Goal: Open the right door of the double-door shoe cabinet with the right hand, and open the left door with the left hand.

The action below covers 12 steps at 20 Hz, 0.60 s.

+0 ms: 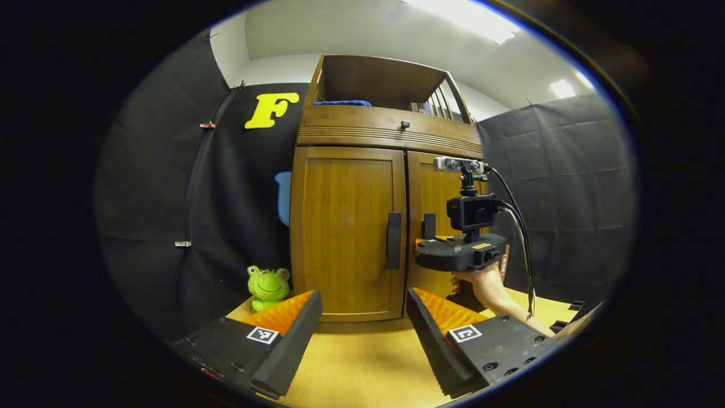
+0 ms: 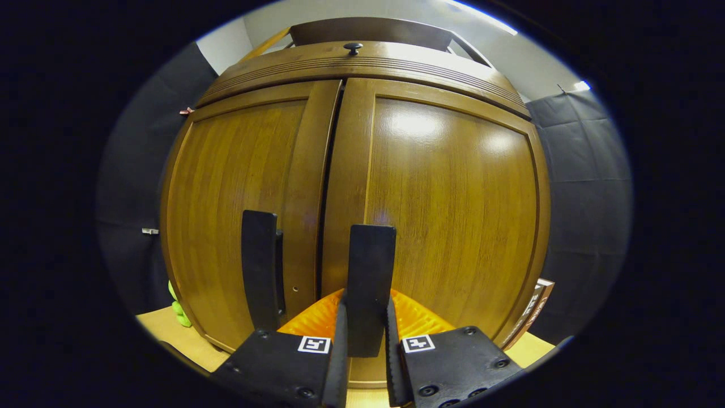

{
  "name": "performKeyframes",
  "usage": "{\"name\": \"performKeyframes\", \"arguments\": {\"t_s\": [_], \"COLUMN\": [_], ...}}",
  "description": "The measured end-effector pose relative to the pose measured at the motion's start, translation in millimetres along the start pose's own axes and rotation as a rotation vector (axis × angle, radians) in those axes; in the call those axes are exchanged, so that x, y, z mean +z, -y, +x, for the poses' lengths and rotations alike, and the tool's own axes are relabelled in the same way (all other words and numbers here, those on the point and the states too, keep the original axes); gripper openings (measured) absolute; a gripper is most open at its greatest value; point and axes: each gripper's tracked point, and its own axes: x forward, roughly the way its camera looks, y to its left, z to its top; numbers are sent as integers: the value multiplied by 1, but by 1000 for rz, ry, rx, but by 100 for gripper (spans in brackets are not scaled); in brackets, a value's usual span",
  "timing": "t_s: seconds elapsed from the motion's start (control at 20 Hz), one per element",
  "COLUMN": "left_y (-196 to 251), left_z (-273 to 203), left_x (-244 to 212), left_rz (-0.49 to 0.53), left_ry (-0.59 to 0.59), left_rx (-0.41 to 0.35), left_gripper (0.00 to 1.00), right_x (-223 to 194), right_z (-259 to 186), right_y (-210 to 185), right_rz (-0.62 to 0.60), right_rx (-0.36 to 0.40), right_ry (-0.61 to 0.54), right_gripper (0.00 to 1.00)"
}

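Jaws of the right gripper (image 2: 365,331) are clamped on the right handle (image 2: 369,283); jaws of the left gripper (image 1: 362,323) stand wide apart, holding nothing, back from the cabinet. Cabinet (image 1: 362,187) sits on the worktop (image 1: 362,362), both doors closed. Left door (image 1: 342,226), right door (image 2: 453,215). Left handle (image 1: 393,241) untouched. A hand (image 1: 481,280) holds the right gripper. Green frog toy (image 1: 267,286) just beside the cabinet's left side.

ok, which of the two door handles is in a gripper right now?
The right door's handle: the right gripper is shut on it. The left door's handle stands free, with the open left gripper short of it.
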Motion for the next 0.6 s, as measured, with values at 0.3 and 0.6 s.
{"name": "performKeyframes", "arguments": {"t_s": [0.3, 0.6], "left_y": [7, 32], "left_z": [-18, -22], "left_x": [8, 6], "left_rz": [-25, -38], "left_ry": [16, 11], "left_rx": [-5, -34], "left_gripper": [93, 94], "right_x": [1, 5], "right_z": [-24, -72], "right_y": [3, 19], "right_rz": [-27, -31], "right_rx": [31, 94], "right_ry": [-16, -7], "right_gripper": [27, 31]}}
